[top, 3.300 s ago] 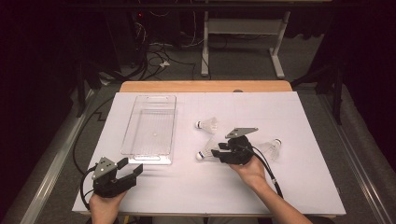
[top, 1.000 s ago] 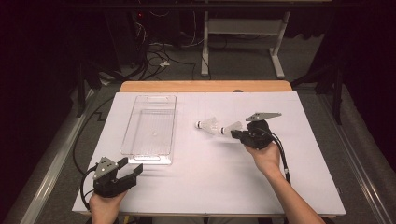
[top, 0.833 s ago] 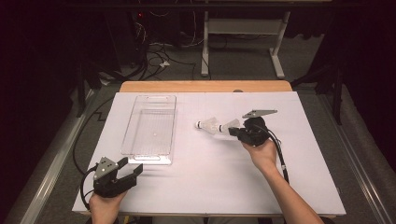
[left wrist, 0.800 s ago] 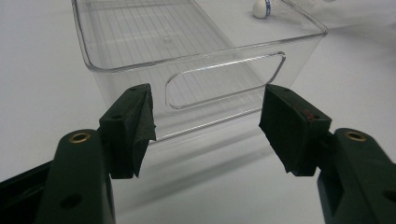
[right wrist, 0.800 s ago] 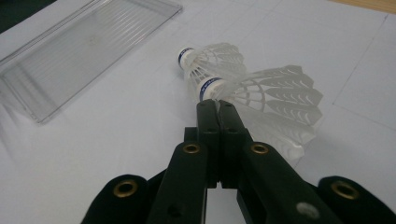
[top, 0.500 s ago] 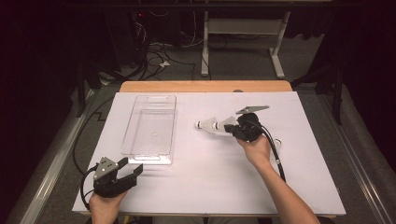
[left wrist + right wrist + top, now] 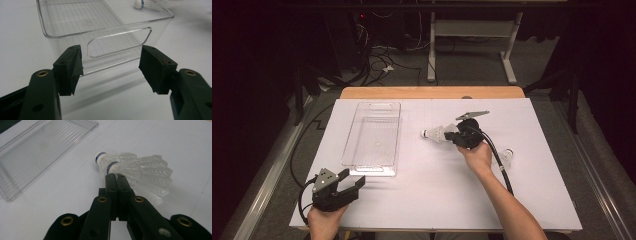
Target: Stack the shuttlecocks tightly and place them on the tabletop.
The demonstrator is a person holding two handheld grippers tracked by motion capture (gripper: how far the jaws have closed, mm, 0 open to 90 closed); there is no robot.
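Near counter (image 7: 422,200) centre: right gripper (image 7: 456,135), jaws pinched on shuttlecock (image 7: 140,170), now carried leftward and touching second shuttlecock (image 7: 432,133), toward clear tray (image 7: 377,167). Left gripper (image 7: 354,184) spread, idle.

Left gripper (image 7: 354,184): jaws spread, bare white table (image 7: 427,195) around it.
Ahead of it: path blocked by the clear tray's (image 7: 105,37) near wall.
Tray to shuttlecocks (image 7: 438,134): open strip is left.
Right edge: one shuttlecock (image 7: 506,159) beside the cable.
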